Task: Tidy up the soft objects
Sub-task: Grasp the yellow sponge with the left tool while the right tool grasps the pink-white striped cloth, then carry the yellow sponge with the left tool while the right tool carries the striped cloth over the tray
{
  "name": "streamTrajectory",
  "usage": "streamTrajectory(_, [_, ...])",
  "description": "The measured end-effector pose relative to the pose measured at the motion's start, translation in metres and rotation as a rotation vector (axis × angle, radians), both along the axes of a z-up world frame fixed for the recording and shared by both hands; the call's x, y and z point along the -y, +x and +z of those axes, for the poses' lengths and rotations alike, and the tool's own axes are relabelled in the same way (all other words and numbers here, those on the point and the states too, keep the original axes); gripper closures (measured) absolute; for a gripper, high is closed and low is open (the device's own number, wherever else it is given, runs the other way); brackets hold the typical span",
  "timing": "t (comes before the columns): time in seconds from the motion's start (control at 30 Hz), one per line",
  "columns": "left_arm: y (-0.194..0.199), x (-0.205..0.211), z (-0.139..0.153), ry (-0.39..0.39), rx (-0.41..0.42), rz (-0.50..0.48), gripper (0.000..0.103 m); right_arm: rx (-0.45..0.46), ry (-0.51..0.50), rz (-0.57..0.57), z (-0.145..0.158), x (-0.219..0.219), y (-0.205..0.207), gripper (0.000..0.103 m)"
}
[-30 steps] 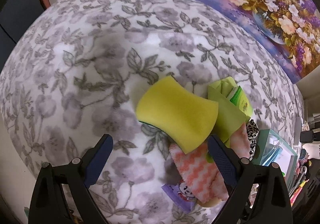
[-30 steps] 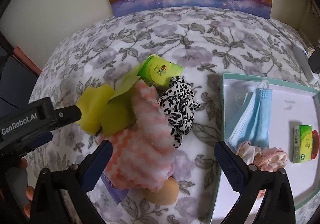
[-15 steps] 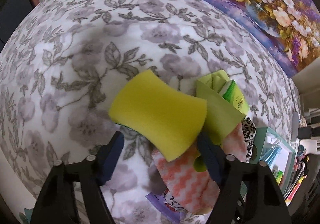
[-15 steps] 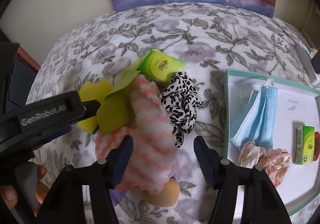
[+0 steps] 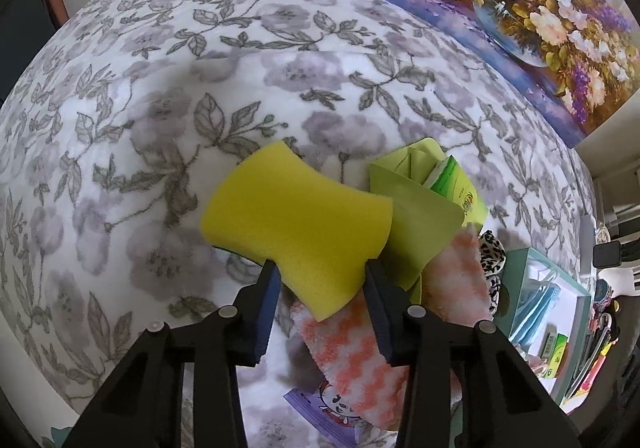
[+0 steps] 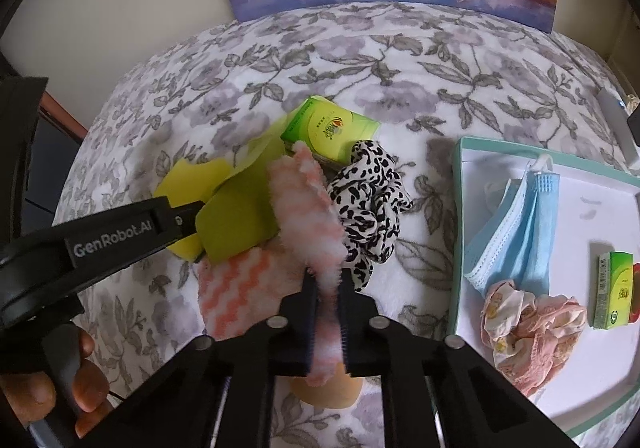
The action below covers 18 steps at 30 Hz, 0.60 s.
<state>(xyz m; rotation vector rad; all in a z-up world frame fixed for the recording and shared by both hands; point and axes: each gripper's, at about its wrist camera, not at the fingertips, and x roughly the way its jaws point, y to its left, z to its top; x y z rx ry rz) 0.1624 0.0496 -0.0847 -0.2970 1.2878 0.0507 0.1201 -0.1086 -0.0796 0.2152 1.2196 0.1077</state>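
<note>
1. The left tool (image 5: 320, 272) is seen clamped on the near end of the yellow sponge (image 5: 296, 220); the jaws press its narrow waist from both sides.
2. The right tool (image 6: 326, 288) is closed tightly on a raised fold of the pink-and-white fluffy cloth (image 6: 308, 216), the rest of which lies spread on the floral blanket (image 6: 360, 60).
3. The remaining soft things are heaped together: a lime-green cloth (image 6: 236, 220) lies partly under the sponge and against the fluffy cloth, with a green tissue pack (image 6: 330, 128) and a leopard-print scrunchie (image 6: 370, 204) just beside it.
4. The white tray (image 6: 592, 208) to the right already holds a blue face mask (image 6: 520, 224), a pink scrunchie (image 6: 528, 328) and a small green box (image 6: 614, 288).
5. Both grasps are judged to be the start of lifts toward the tray.
6. If the fluffy cloth is raised, the lime-green cloth or the scrunchie could be dragged along, since they touch or overlap it.
7. The sponge could be squeezed out of the jaws, because it is gripped only near one end and is compressible.
8. The two tools sit close together, so a collision could be caused by simultaneous lifts.
9. A peach-coloured round object (image 6: 328, 388) beneath the right tool could be knocked aside; what it is cannot be told.
</note>
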Motion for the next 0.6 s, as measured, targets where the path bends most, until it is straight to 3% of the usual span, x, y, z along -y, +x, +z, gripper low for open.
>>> streamTrajectory(0.23, [-0.002,-0.002,0.004,0.004,0.013,0.012,0.060,0.037,0.026,0.017,0.010,-0.001,-0.001,0.098])
streamTrajectory(0.6, [-0.010,-0.010,0.047,0.018,0.130,0.042,0.060,0.225,0.152,-0.036,0.075,0.019,-0.012,0.099])
